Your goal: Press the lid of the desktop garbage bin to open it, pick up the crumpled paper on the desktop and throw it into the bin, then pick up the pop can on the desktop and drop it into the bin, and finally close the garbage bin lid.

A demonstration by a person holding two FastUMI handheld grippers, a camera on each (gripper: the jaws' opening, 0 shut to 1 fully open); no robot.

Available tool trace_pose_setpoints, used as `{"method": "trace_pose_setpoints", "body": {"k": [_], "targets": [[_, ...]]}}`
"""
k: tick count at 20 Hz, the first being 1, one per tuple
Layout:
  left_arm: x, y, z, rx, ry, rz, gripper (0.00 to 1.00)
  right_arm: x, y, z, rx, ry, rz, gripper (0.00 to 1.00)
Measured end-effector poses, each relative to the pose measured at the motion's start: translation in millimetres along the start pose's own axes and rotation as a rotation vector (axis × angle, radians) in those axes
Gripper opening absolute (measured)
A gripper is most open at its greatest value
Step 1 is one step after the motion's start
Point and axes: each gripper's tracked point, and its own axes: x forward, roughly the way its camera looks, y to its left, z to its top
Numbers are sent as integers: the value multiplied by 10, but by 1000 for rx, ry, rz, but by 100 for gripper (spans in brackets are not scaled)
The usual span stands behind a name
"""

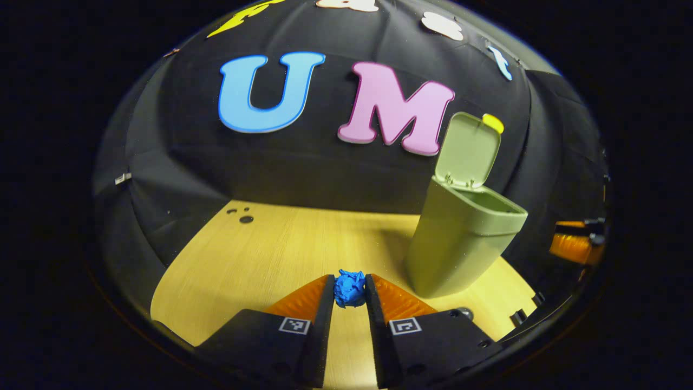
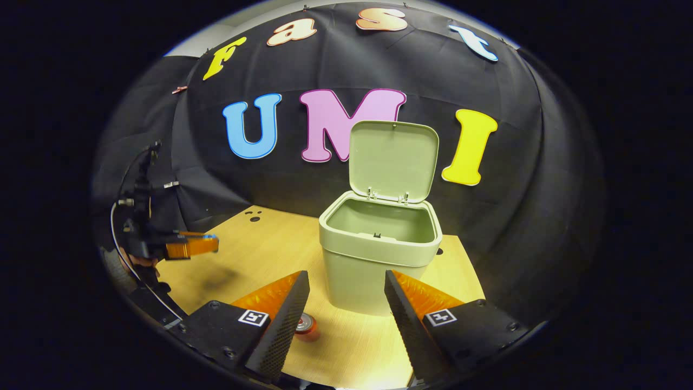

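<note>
The left tool is clenched on the blue crumpled paper above the counter, left of the green bin with its lid raised. The right gripper view adds the bin's hollow interior, the right tool released before it, and the pop can lying beside its left finger.
</note>
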Motion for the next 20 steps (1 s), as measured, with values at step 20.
{"method": "trace_pose_setpoints", "body": {"k": [20], "targets": [[885, -1823, 1495, 149, -233, -402, 38, -43, 37, -758, 110, 198, 9, 96]]}}
